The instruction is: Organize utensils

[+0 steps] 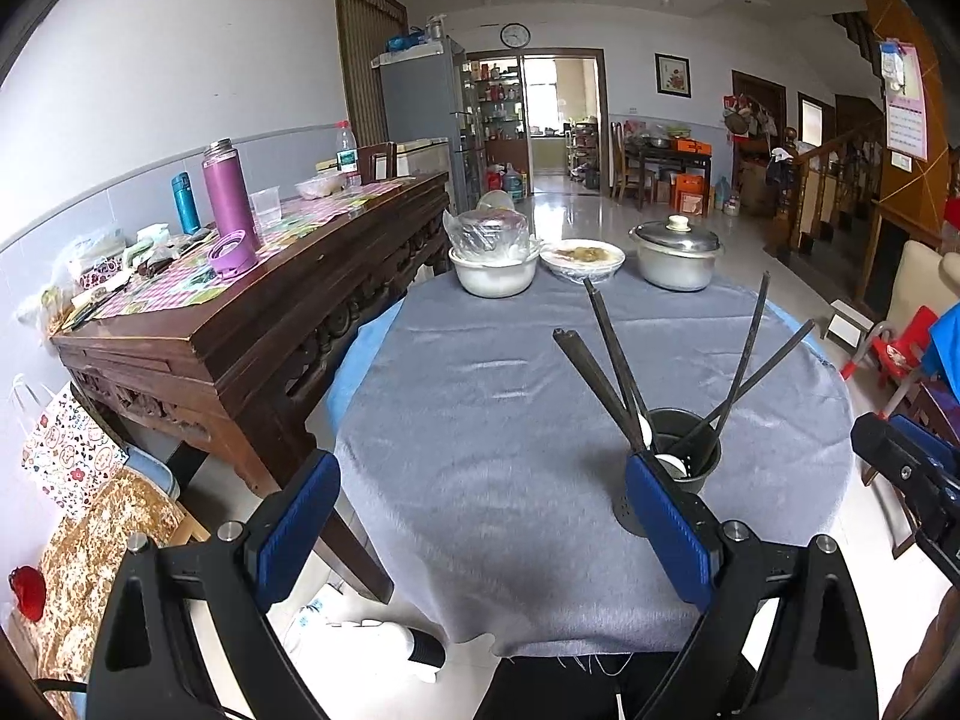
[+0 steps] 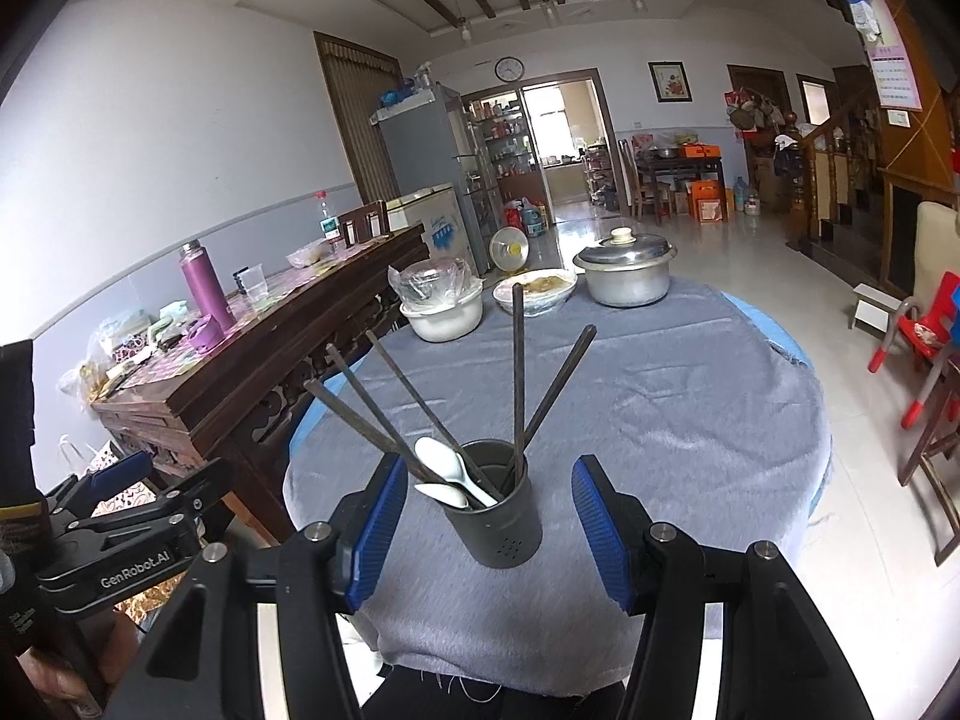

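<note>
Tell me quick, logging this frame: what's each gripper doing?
Left gripper: open, holding nothing.
Right gripper: open, either side of the utensil holder, not gripping it.

We recorded one dark grey utensil holder, cylindrical, small holes low in its wall, upright on the grey-clothed worktop near the front edge. We counted five dark chopsticks in it, splayed and leaning outward, with two white spoons resting at its rim.
</note>
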A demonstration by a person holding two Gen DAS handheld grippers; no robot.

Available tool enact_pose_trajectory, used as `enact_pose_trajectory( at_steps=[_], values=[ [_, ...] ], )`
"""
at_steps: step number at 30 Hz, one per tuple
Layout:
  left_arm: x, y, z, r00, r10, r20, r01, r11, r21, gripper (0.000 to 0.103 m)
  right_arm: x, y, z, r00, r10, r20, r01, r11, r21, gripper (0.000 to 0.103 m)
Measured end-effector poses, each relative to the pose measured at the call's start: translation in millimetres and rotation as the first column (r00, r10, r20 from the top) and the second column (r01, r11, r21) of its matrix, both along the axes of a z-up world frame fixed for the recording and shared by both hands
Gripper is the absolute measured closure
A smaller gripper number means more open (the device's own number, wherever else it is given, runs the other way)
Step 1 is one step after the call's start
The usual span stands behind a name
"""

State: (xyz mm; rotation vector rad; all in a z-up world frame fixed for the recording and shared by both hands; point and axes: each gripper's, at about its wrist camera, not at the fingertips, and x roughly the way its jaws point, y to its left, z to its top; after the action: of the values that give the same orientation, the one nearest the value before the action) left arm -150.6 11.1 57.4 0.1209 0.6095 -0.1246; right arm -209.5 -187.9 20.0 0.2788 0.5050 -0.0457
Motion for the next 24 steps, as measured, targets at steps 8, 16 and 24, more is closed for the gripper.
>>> enact_pose_trajectory(
  at_steps=[8,16,24],
  values=[
    [-9,3,2,1.000,-0.008,0.013,0.008,1.000,0.000,0.007,-10,5,1,1.000,0.007,0.000,-0.007,1.000,-0.010,0.042],
    [-9,1,1,1.000,-0.003,0.010,0.003,1.000,0.001,0.007,-10,5,1,1.000,0.011,-0.007,-0.011,1.000,-0.009,0.042],
    [-5,2,-4,1.000,0.000,-0.009,0.000,1.000,0.000,0.007,-6,7,-4,1.000,0.010,-0.020,-0.010,1.000,-0.015,0.042]
  ],
)
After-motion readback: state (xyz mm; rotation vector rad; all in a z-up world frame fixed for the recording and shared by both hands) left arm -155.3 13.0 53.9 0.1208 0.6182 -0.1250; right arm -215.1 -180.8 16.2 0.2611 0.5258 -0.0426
